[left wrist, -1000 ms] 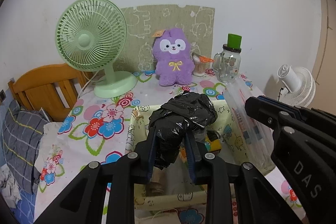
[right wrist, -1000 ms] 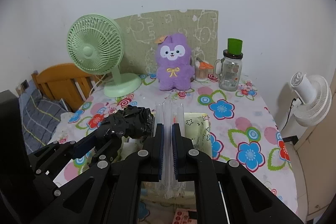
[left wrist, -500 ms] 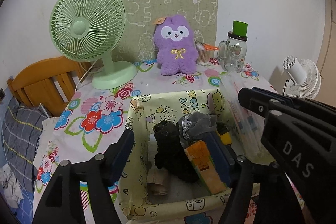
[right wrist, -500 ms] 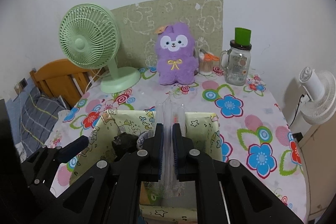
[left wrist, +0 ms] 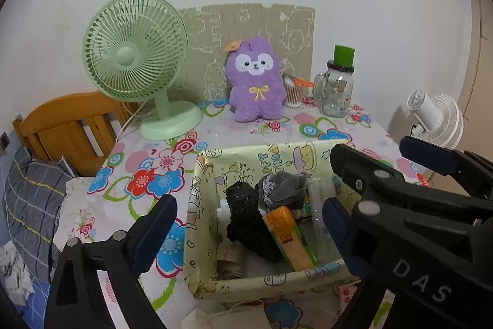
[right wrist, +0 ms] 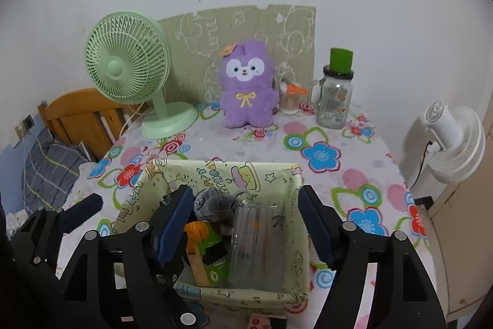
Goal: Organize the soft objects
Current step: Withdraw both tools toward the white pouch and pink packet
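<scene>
A pale yellow fabric storage box (left wrist: pixel 200 224) (right wrist: pixel 300 224) stands at the table's near side. Inside lie a black plastic bundle (left wrist: pixel 246 218), a grey sock ball (left wrist: pixel 282 188) (right wrist: pixel 214 204), a clear plastic packet (right wrist: pixel 257 239) (left wrist: pixel 319 218) and an orange-green carton (left wrist: pixel 288 236) (right wrist: pixel 209 252). My left gripper (left wrist: pixel 246 215) is open and empty over the box. My right gripper (right wrist: pixel 246 219) is open and empty above the clear packet. A purple plush toy (left wrist: pixel 254 82) (right wrist: pixel 246 85) sits upright at the back.
A green desk fan (left wrist: pixel 138 63) (right wrist: pixel 129 73) stands back left. A glass jar with green lid (left wrist: pixel 337 85) (right wrist: pixel 336 91) and a cotton-swab cup (right wrist: pixel 289 97) stand back right. A wooden bed frame (left wrist: pixel 64 125) is left, a white fan (right wrist: pixel 453 141) right.
My left gripper opened and dropped the black bundle into the box. My right gripper then opened and released the clear packet into the box.
</scene>
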